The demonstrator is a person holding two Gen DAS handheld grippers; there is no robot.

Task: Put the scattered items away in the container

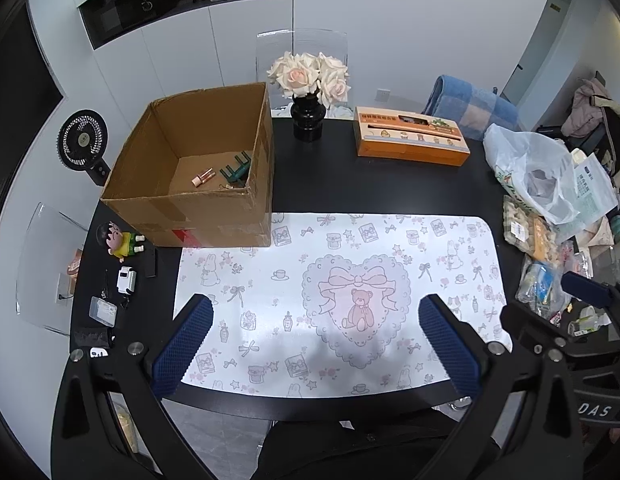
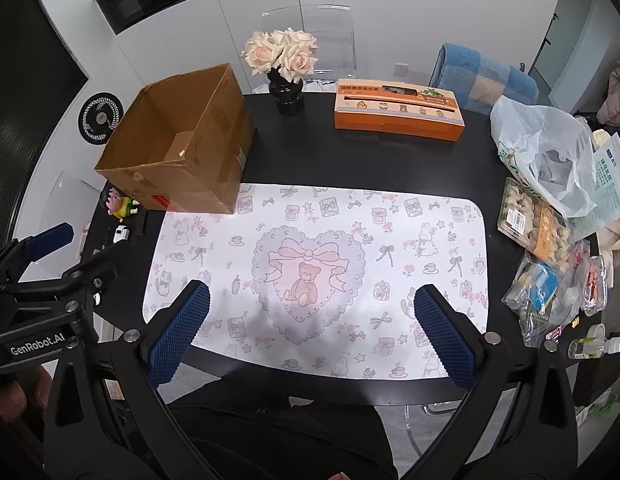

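Both grippers hang above the near edge of the table with nothing between their blue pads. The left gripper (image 1: 316,344) has its fingers spread wide, released; the right gripper (image 2: 312,332) likewise, jaws wide apart and empty. Beneath both lies the patterned mat (image 1: 390,248), bare of loose objects.

The cardboard box (image 1: 198,208) sits at the far left corner of the mat, open at the top. Inside, on the floor near its right wall, lie a small pink tube (image 1: 202,177) and a dark green piece (image 1: 236,170) I cannot identify.

What looks left to collect is on the black tabletop left of the mat: a cartoon figurine (image 1: 120,240) lying just beside the box's front left corner, a small white toy (image 1: 126,279) nearer, and a clear little case (image 1: 103,311) nearer again. Whether the food packets (image 2: 538,292) on the right side count as scattered items, I cannot tell.

Judgement on the step: the left gripper is the natural one for the left-hand cluster. Best taken one at a time, nearest the box first. Close across the figurine's body, not its round head, which would likely slip. Lift clear of the box's front wall before crossing, then release low over the open floor, away from the two items already there.
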